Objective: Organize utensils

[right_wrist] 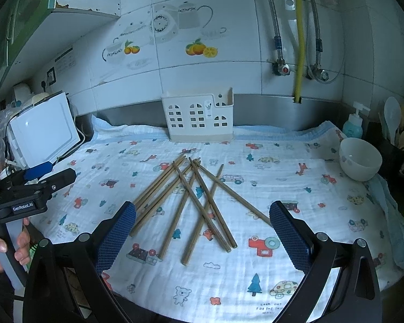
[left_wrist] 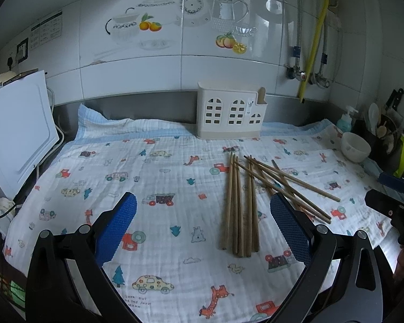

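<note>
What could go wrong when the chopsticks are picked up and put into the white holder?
1. The chopsticks lie crossed over each other, so closing on one may drag or scatter others.
2. The cloth is soft and wrinkled; fingertips might catch it.
3. The holder looks light and stands free on the cloth, so it may tip.

A glossy white tiled wall with teapot-and-fruit decals fills twelve o'clock. A yellow hose and braided pipes hang at one o'clock. A cartoon-print cloth covers the tabletop; a green cabinet sits at ten o'clock.
</note>
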